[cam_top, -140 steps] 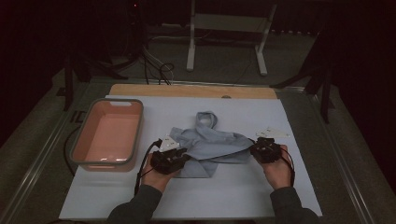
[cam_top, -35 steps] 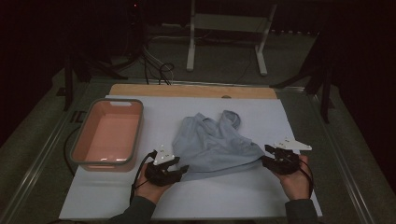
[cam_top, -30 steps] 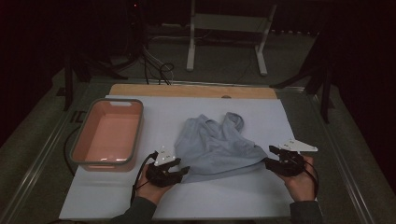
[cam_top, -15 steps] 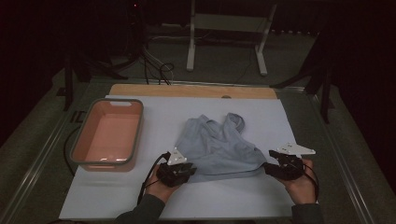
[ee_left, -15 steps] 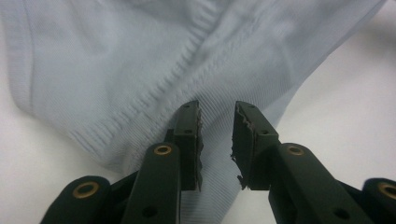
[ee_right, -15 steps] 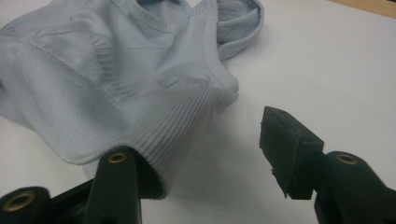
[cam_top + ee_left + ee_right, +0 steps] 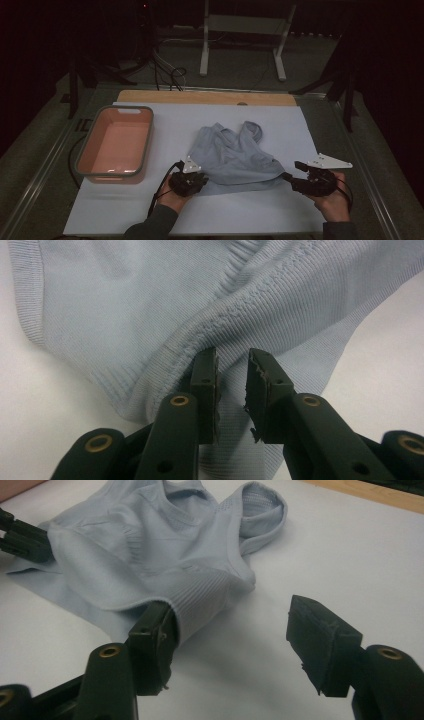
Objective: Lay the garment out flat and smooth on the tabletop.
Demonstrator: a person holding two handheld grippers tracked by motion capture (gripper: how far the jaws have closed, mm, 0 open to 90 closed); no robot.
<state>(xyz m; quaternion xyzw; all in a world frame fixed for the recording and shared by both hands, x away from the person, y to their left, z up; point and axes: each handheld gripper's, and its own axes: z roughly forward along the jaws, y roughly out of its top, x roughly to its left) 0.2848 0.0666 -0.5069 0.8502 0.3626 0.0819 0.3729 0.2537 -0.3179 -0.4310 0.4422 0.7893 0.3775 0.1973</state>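
A pale blue ribbed garment (image 7: pixel 235 160) lies crumpled on the white sheet, straps toward the far side. My left gripper (image 7: pixel 201 181) is at its near left corner. In the left gripper view the jaws (image 7: pixel 232 365) stand a narrow gap apart over the ribbed hem (image 7: pixel 150 300) after just closing; cloth shows in the gap and no pad visibly presses it. My right gripper (image 7: pixel 291 171) is at the garment's near right corner. Its jaws (image 7: pixel 230 615) have just been opening and stand wide, one jaw against the hem (image 7: pixel 200 600), the other over bare sheet.
A pink basin (image 7: pixel 115 145) with a grey rim stands on the left of the white sheet (image 7: pixel 325 130). A wooden strip (image 7: pixel 210 96) runs along the far edge. The left gripper's jaws (image 7: pixel 20 537) show at the garment's far side in the right gripper view.
My left gripper has moved right and onto the garment's near left corner, its jaws narrowing. The right gripper stayed put and its jaws spread wider.
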